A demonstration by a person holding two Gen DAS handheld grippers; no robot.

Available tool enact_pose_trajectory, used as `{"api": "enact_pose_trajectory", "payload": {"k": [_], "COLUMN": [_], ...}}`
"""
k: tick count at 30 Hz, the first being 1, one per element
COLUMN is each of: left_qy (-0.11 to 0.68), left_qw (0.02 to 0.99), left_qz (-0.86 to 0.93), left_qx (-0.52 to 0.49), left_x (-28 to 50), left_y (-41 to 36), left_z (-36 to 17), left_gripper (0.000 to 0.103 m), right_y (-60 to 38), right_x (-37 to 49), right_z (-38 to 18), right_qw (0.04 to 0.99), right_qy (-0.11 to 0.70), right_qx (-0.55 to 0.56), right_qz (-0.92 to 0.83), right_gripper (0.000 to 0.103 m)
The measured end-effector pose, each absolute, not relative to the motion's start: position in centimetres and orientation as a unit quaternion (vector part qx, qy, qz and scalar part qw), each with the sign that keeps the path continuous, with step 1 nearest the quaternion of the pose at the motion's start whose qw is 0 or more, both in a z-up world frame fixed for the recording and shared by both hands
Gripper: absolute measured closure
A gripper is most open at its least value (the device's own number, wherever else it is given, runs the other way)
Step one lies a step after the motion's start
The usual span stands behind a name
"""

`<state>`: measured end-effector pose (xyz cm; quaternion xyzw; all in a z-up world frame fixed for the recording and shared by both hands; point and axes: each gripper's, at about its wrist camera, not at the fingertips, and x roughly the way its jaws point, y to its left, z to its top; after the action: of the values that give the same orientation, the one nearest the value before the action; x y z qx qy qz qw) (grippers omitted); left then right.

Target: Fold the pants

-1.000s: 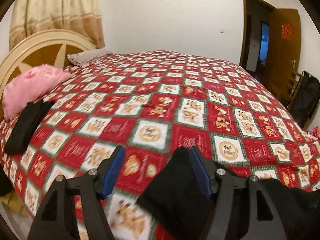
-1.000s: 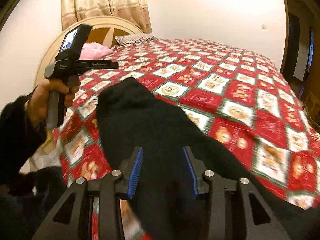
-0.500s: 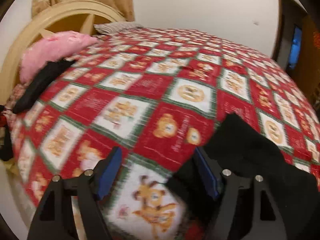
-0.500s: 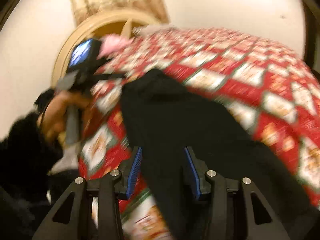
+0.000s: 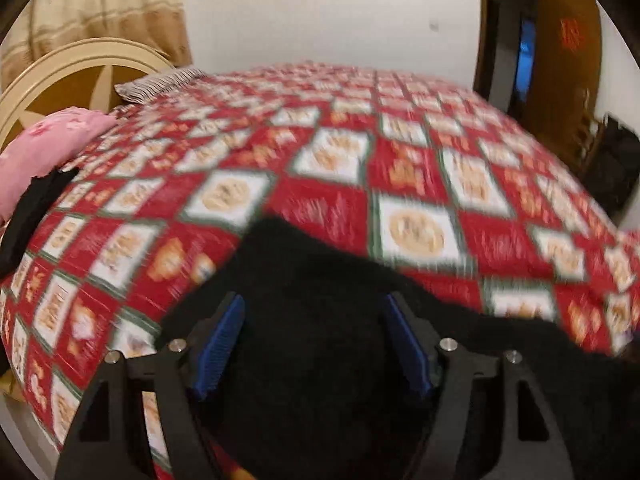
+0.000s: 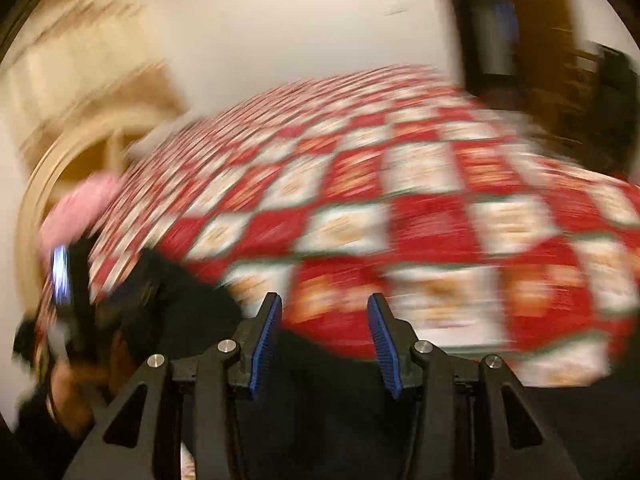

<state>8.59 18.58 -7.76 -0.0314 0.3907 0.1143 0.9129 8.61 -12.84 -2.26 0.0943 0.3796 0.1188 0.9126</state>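
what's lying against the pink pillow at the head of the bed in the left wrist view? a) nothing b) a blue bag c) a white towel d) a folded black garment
d: in the left wrist view a folded black garment lies on the red patchwork quilt, its top end against the pink pillow, away from the black pants lying between the open fingers of the left gripper.

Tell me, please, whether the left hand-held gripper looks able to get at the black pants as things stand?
Probably yes: the left hand-held gripper is open with the pants lying right between its fingers on the quilt, and nothing blocks it.
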Motion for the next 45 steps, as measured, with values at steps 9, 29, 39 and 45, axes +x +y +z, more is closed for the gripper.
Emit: {"api": "enact_pose_trajectory", "payload": {"k": [9,29,39,45], "left_qy": [0.400,0.397,0.397,0.397], "left_qw": [0.908,0.909,0.909,0.909], "left_qz": [0.121,0.126,0.126,0.127], "left_qx": [-0.013,-0.008,-0.008,-0.008], "left_x": [7.9,7.5,7.5,7.5], "left_y": [18.0,17.7,17.7,17.7], "left_z": [-8.9,-9.2,-9.2,-9.2], "left_gripper": [0.027,0.023,0.023,0.023], "right_y": [-33.4,-38.7,-42.5,-44.8], "right_x": [10.2,2.7,-12.8,-18.5], "right_z": [-3.5,-4.3,-4.0,-5.9], "right_qw": [0.856,0.870,0.879,0.853], "right_qy": [0.449,0.386,0.263,0.262], "right_qx": [0.167,0.275,0.360,0.385], "right_qz": [-0.192,-0.135,-0.172,-0.235], "right_gripper": [0.027,0.100,0.100,0.100]}}
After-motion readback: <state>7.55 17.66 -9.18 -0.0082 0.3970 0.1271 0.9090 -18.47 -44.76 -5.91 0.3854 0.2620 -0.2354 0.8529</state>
